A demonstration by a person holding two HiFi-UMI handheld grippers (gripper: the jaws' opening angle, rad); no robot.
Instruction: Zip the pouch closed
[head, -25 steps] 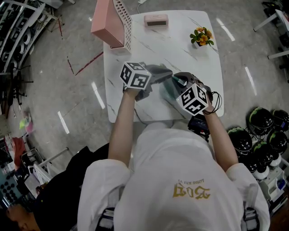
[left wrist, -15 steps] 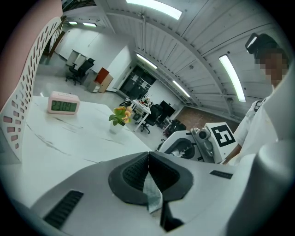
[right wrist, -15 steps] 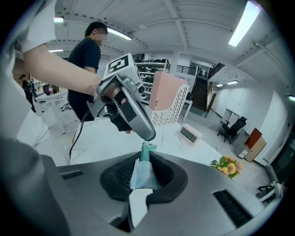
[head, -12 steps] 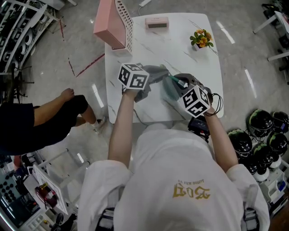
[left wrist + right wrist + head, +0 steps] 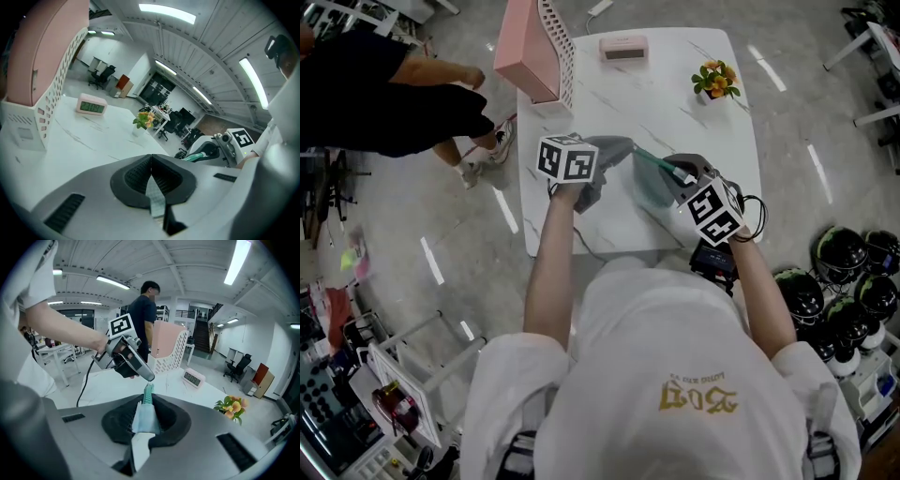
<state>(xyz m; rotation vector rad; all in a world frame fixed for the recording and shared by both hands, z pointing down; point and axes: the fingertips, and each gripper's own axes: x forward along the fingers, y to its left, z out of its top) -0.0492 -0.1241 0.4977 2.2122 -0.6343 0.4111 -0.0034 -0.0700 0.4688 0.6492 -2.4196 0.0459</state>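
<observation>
1. Left gripper (image 5: 151, 161): the fingers (image 5: 133, 180) are pressed fully together on a thin, flat grey-green strip belonging to the pouch (image 5: 653, 185). It cannot be told whether this strip is the zip pull.
2. Right gripper (image 5: 147, 399): the fingers (image 5: 171, 420) are narrow and clamped on a folded teal end of the pouch, which fills the gap between the pads.
3. Pouch position: it hangs between the 2 sets of fingers, clear above the bench (image 5: 675, 103). Its teal zip edge (image 5: 148, 391) runs straight out from the right fingers to the tips of the left fingers.
4. Beyond the left fingers on the bench are a pink clock (image 5: 92, 106) and a small flower pot (image 5: 142, 121). A pink and white perforated rack (image 5: 44, 70) stands to their left.
5. A person in dark clothing (image 5: 143, 315) stands beyond the right fingers, behind the left gripper.
</observation>
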